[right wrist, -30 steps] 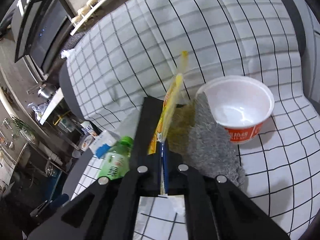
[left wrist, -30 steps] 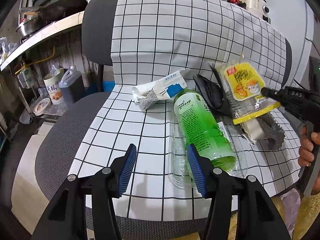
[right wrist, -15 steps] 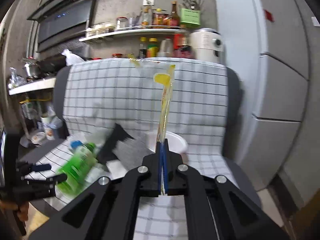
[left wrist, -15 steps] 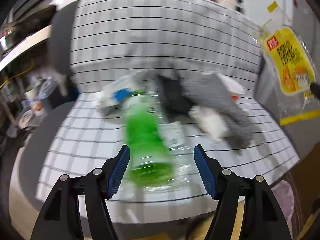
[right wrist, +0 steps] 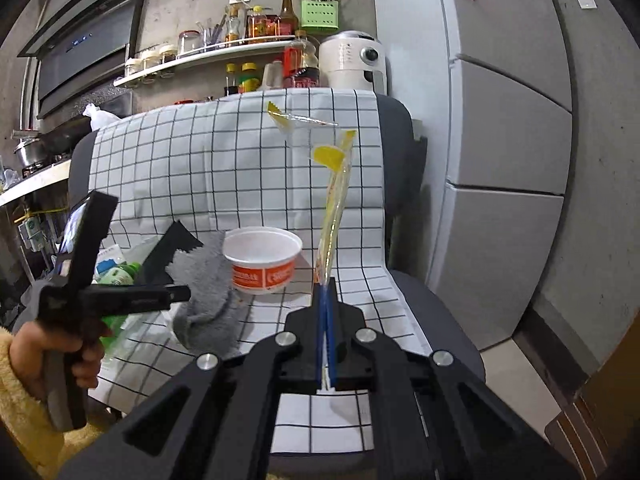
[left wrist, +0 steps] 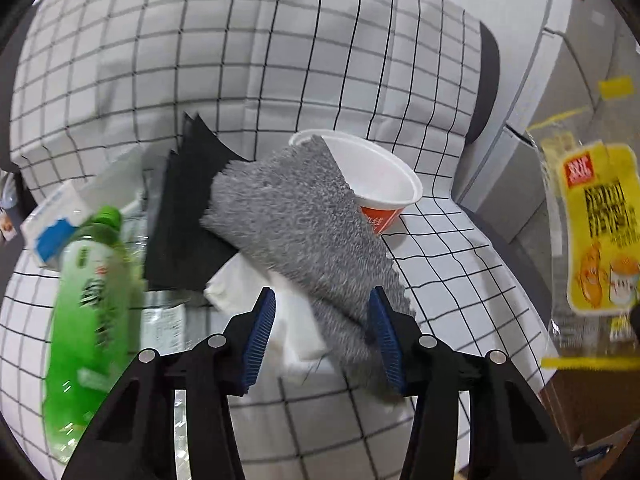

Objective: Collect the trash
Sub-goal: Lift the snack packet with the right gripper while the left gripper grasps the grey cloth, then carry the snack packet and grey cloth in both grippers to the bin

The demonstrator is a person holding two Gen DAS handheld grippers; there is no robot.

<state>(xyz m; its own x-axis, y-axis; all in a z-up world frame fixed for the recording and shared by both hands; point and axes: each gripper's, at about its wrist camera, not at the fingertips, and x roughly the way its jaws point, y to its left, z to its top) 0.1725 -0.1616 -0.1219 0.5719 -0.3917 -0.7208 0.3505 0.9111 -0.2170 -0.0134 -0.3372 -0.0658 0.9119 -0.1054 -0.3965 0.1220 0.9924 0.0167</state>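
My left gripper (left wrist: 322, 336) is open, its blue pads on either side of a grey fuzzy cloth (left wrist: 300, 224) on the checked chair seat. The cloth lies over white tissue (left wrist: 288, 320) and leans on a white and red paper bowl (left wrist: 380, 184). A black cloth (left wrist: 188, 208), a green bottle (left wrist: 92, 296) and a blue and white carton (left wrist: 56, 216) lie to the left. My right gripper (right wrist: 324, 312) is shut on a yellow snack wrapper (right wrist: 334, 208) and holds it up beside the chair; the wrapper also shows in the left wrist view (left wrist: 596, 232).
The chair (right wrist: 420, 296) has a checked cover (right wrist: 224, 160). A grey fridge (right wrist: 512, 140) stands to its right. A shelf of bottles and jars (right wrist: 248, 44) and a white appliance (right wrist: 352, 64) are behind. A cardboard box edge (right wrist: 600, 420) is at the lower right.
My right gripper lifted the yellow wrapper off the pile and away to the right. My left gripper swung right from the green bottle and closer, now straddling the grey cloth.
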